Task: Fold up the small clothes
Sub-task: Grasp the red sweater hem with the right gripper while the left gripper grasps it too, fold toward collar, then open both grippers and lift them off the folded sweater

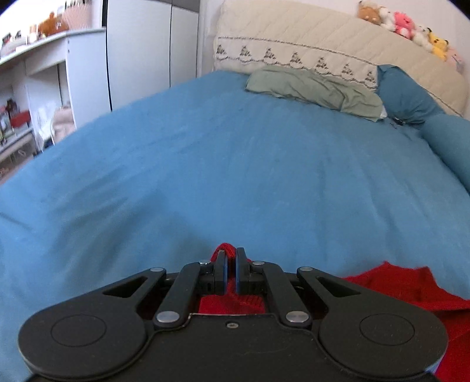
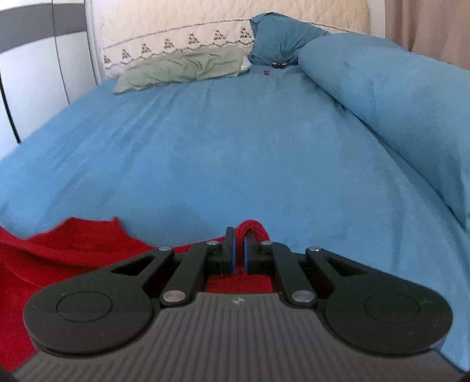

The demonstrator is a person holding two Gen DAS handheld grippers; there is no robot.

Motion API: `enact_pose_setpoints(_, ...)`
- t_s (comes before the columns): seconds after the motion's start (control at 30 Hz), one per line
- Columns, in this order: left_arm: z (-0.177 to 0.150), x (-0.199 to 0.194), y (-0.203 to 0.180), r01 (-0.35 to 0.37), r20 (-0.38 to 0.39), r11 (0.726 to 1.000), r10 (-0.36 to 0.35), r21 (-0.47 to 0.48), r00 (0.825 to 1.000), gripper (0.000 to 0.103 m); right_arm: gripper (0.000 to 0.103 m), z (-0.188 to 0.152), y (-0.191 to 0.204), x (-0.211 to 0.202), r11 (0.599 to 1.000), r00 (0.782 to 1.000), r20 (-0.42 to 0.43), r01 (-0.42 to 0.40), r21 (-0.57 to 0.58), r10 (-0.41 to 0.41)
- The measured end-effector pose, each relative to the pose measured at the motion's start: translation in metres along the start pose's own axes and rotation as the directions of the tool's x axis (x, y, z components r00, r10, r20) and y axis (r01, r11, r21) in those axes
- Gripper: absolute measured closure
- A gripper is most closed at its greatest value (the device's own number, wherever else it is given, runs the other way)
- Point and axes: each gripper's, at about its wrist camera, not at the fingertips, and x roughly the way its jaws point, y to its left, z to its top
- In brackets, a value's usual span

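Note:
A red knit garment [image 1: 396,288] hangs between my two grippers above the blue bed sheet [image 1: 235,161]. My left gripper [image 1: 231,258] is shut on one bunched edge of it; red cloth pokes out past the fingertips and spreads away to the right. In the right wrist view my right gripper [image 2: 239,238] is shut on another bunched edge of the red garment [image 2: 73,252], which spreads away to the left. Most of the garment is hidden under the gripper bodies.
A crumpled green cloth [image 1: 317,88] lies near the quilted headboard [image 1: 323,38]. A blue pillow [image 1: 405,94] and rolled blue duvet [image 2: 396,102] are at the right. White shelves and wardrobe [image 1: 73,73] stand left of the bed. Plush toys [image 1: 405,23] sit on the headboard.

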Motion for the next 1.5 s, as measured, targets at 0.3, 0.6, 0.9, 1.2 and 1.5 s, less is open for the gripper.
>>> enact_pose_setpoints(0.3,0.008,-0.051,0.013,-0.025,0.115,0.999,0.027,-0.026,0.993,0.030,0.012,0.006,0.009,-0.015,0.998,0.997,0.076,0.039,-0.059,-0.034)
enact_pose_setpoints(0.6,-0.031,-0.158,0.008,0.205,0.070,0.964,-0.220,0.169,0.973,0.000,0.000,-0.011,-0.005,-0.126,0.975,0.972,0.189,-0.105,-0.197,0.143)
enact_pose_setpoints(0.9,-0.126,-0.147,-0.004,0.236,-0.160,0.934,-0.198,0.268,0.967,0.000,0.000,-0.101,0.010,-0.126,0.958,0.973,-0.053,-0.230,-0.169,0.225)
enact_pose_setpoints(1.2,-0.164,-0.144,0.009,0.203,-0.267,0.938,-0.128,0.279,0.955,0.000,0.000,-0.145,-0.042,-0.100,0.981,0.965,-0.196,-0.190,-0.049,0.177)
enact_pose_setpoints(1.5,-0.143,-0.182,-0.011,0.192,-0.209,0.927,-0.129,0.323,0.969,0.000,0.000,-0.140,-0.073,-0.174,0.991,0.985,-0.110,-0.131,0.001,0.131)
